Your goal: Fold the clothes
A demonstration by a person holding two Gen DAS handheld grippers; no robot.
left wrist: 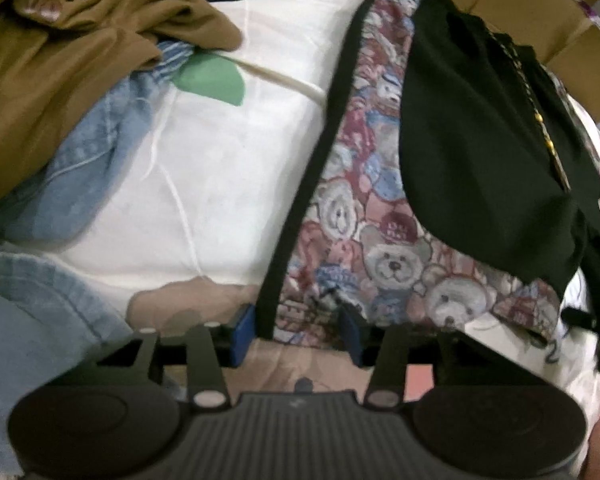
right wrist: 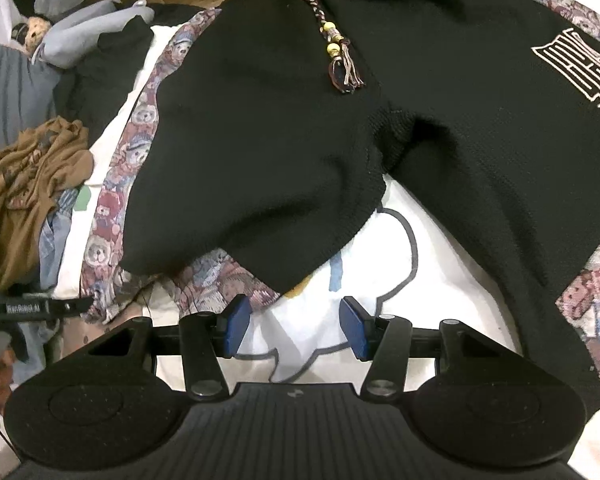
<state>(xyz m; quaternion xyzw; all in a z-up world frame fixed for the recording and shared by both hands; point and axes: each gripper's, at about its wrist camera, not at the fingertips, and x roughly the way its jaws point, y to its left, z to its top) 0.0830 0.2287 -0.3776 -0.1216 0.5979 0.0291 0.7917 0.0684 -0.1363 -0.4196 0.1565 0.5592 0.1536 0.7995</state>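
Ahead, black shorts (right wrist: 340, 140) – beyond right tool (right wrist: 296, 328), open, empty, left tool (left wrist: 300, 332) likewise.

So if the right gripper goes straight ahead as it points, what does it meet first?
Probably the hem of the black shorts, after passing over the white printed sheet. The right gripper is open and empty; depth is unclear.

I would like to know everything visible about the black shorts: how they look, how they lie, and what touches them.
The black shorts look like thick knitted fabric. A braided drawstring with yellow beads and a tassel hangs from the waist, and one leg carries a white line logo. They lie spread flat, both legs pointing toward the camera, on a teddy-bear print cloth and a white sheet. Neither gripper touches them.
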